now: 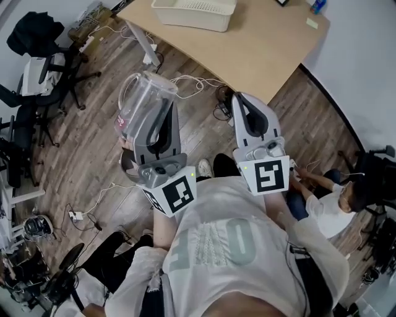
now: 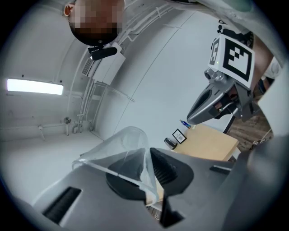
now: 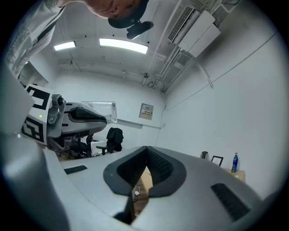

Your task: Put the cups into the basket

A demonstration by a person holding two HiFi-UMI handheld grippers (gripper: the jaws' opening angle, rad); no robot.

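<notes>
My left gripper (image 1: 148,93) is shut on a clear plastic cup (image 1: 137,102), held up at chest height over the floor. In the left gripper view the cup (image 2: 124,151) is pinched by its wall between the dark pads, squeezed flat at the grip. My right gripper (image 1: 242,105) is held up beside it, shut with nothing between its pads (image 3: 158,169). The white basket (image 1: 194,12) stands on the wooden table (image 1: 260,56) at the far edge of the head view, well ahead of both grippers.
Cables and a power strip (image 1: 77,215) lie on the wood floor. Office chairs (image 1: 43,68) stand at the left. A seated person (image 1: 328,201) is at the right. A blue bottle (image 1: 318,6) stands on the table's far right corner.
</notes>
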